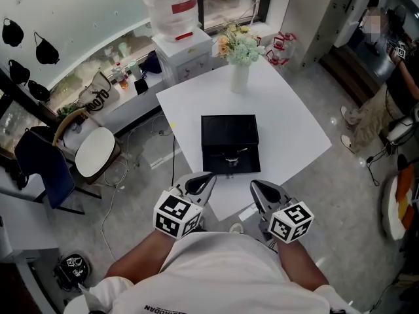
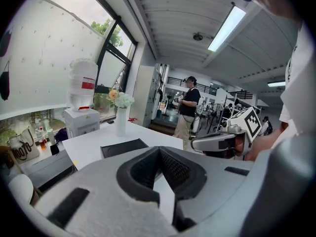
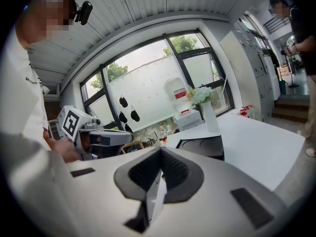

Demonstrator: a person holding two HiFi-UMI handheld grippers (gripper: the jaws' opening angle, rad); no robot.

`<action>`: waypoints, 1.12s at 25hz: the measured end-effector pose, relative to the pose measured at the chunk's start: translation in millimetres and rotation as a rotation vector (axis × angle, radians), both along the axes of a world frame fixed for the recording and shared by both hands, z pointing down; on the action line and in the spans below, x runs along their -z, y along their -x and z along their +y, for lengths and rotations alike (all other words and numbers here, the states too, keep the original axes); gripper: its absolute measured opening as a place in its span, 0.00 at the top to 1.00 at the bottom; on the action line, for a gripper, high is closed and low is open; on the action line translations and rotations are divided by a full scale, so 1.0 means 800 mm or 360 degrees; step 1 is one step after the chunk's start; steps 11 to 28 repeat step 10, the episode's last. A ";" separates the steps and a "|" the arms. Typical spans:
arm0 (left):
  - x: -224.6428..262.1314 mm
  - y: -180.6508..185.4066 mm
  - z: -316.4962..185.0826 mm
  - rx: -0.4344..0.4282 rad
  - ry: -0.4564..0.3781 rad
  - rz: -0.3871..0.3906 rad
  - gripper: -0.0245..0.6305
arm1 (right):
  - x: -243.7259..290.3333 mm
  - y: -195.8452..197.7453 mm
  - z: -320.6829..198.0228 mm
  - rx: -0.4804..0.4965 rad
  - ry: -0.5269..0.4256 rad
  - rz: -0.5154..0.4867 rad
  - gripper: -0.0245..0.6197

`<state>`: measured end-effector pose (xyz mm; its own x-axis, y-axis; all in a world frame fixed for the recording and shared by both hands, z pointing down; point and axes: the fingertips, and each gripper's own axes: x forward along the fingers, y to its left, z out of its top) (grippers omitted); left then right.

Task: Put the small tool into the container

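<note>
A black case lies open on the white table, its lid toward the far side. A small metal tool shows in its near half. My left gripper and right gripper hover side by side at the table's near edge, just short of the case, both shut and empty. In the left gripper view the left gripper has its jaws together, with the case ahead and the right gripper beside it. The right gripper view shows the right gripper shut and the case beyond.
A white vase of flowers stands at the table's far edge. Behind it is a water dispenser. A chair and cables lie to the left on the floor. A person stands beyond the table.
</note>
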<state>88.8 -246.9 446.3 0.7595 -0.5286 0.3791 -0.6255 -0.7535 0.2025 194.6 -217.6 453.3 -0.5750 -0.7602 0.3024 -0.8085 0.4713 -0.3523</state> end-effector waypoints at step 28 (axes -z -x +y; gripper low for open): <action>-0.004 -0.001 -0.004 0.0004 0.0003 0.0001 0.95 | -0.005 -0.001 -0.005 0.0003 0.0002 0.0004 0.95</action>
